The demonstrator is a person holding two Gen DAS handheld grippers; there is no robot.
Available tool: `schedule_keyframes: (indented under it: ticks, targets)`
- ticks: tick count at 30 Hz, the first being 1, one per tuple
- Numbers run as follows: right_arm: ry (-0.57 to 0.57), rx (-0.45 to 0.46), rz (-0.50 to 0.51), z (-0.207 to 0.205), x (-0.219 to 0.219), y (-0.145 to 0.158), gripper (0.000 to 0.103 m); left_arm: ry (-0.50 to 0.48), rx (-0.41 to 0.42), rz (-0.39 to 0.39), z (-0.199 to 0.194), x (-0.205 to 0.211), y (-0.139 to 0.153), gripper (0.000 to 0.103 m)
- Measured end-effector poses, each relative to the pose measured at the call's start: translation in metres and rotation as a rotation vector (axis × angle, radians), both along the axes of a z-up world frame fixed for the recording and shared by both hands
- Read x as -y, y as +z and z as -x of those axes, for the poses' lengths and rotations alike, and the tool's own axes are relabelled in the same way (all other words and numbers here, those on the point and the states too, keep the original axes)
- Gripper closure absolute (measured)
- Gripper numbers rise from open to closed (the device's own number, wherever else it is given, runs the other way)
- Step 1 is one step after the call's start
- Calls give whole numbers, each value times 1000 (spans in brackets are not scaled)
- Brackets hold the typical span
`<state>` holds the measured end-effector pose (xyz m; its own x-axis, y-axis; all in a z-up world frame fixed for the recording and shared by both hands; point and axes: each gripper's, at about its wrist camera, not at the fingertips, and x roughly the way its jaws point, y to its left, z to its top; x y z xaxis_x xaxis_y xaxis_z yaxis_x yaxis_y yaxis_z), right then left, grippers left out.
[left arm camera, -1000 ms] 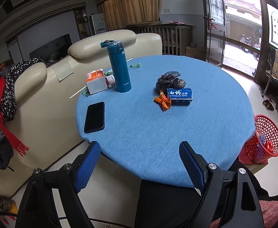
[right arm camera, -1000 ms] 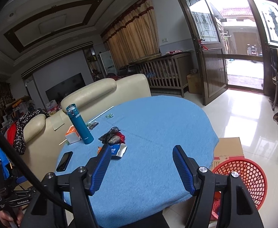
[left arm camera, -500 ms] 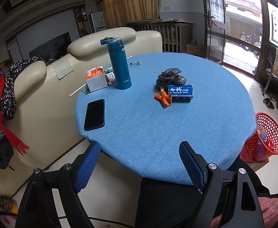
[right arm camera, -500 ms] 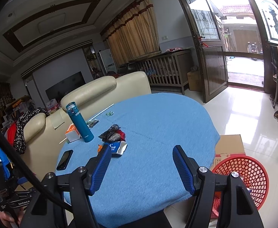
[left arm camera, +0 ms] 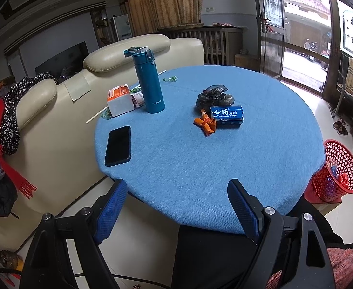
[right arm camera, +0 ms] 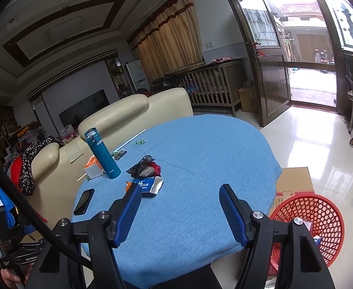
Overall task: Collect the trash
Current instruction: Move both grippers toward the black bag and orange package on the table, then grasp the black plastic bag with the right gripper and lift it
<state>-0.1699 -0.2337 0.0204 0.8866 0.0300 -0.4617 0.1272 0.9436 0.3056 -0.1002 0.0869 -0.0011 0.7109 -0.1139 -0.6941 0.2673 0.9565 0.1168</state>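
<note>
On the round blue table [left arm camera: 200, 168] lie a blue toothpaste box [left arm camera: 227, 116], an orange wrapper [left arm camera: 206, 123] and a crumpled dark bag [left arm camera: 214, 97], close together at mid-table. The box [right arm camera: 148, 186] and the bag [right arm camera: 144, 167] also show in the right wrist view. A red mesh basket [left arm camera: 338, 171] with some trash stands on the floor right of the table; it also shows in the right wrist view [right arm camera: 309, 219]. My left gripper [left arm camera: 176, 200] is open and empty at the table's near edge. My right gripper [right arm camera: 180, 206] is open and empty above the table's near side.
A teal flask [left arm camera: 150, 82], an orange-white carton [left arm camera: 119, 100], small green wrappers [left arm camera: 169, 79] and a black phone [left arm camera: 118, 145] are on the table's left part. A cream sofa [left arm camera: 44, 110] stands behind. A cardboard box [right arm camera: 294, 180] sits by the basket.
Both grippers have drifted slightly; the table shifts a little in each view. Both stay open and empty, and nothing on the table has moved.
</note>
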Motion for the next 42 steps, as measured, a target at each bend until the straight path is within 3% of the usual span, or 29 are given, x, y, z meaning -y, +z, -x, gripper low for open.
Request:
schedule_keyframes:
  ticks: [15, 21, 33, 42]
  targets:
    - [51, -60, -27, -21, -9, -20, 32, -47, 0, -52, -15, 15, -8, 17]
    - [93, -115, 8, -43, -22, -37, 32, -55, -48, -65, -38, 25, -23, 17]
    - [203, -215, 44, -116, -51, -67, 32, -54, -129, -60, -92, 40, -49, 17]
    - [275, -311, -26, -201, -60, -95, 32, 4, -226, -41, -144, 35, -75, 17]
